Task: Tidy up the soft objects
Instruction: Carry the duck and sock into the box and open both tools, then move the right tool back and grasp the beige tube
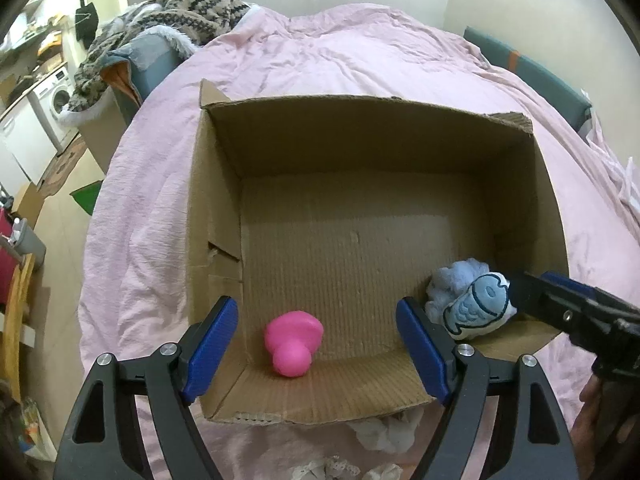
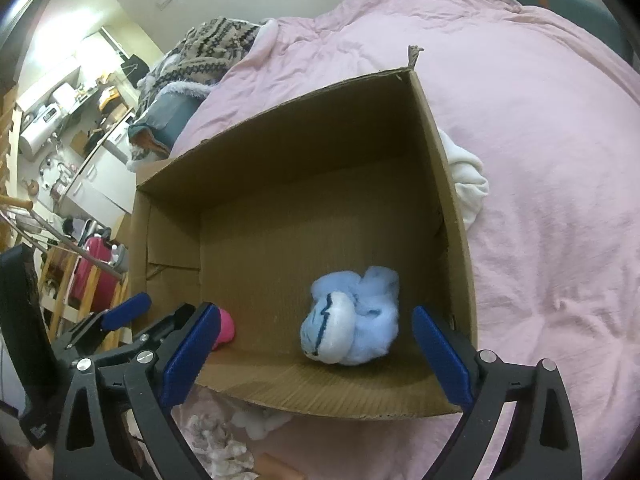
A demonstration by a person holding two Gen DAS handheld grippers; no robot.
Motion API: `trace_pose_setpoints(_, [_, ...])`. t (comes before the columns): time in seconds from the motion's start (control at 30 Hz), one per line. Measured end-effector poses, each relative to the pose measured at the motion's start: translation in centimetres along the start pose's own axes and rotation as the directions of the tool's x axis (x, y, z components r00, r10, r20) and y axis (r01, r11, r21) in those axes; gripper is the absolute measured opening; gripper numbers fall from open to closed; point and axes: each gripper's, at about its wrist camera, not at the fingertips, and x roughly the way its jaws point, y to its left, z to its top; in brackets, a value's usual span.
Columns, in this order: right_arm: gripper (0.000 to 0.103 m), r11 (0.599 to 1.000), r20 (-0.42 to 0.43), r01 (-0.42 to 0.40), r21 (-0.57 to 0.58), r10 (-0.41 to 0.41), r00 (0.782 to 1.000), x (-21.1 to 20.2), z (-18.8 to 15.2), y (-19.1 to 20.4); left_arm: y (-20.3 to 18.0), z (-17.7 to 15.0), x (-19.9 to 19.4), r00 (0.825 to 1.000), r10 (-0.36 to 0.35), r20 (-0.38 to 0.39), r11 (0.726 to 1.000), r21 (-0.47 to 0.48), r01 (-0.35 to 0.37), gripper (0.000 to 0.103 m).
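An open cardboard box (image 1: 360,128) (image 2: 288,136) stands on a pink bedcover (image 1: 360,52). On its floor near the front left lies a pink rubbery toy (image 1: 294,344), between the spread fingers of my left gripper (image 1: 315,303), which is open and touches nothing. A pale blue plush fish with fluffy blue stuffing (image 2: 348,320) (image 1: 476,300) rests in the front right corner. My right gripper (image 2: 316,312) hangs open over it, pads clear of the plush. In the left wrist view the right gripper (image 1: 560,304) reaches over the box's right wall.
A white cloth (image 2: 468,176) lies against the outside of the box's right wall. More white soft pieces (image 1: 388,432) (image 2: 260,420) and lace (image 2: 220,448) sit on the bed before the box. A patterned knit blanket (image 1: 180,12) is piled at the bed's far left.
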Motion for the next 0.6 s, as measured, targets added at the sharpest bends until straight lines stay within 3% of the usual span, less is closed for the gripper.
trace_pose_setpoints(0.6, [0.103,1.0,-0.006,0.017,-0.018,-0.017,1.0,-2.8,-1.9,0.8,2.2,-1.9,-4.4,1.0,0.011,0.028,0.998,-0.056,-0.01,0.079])
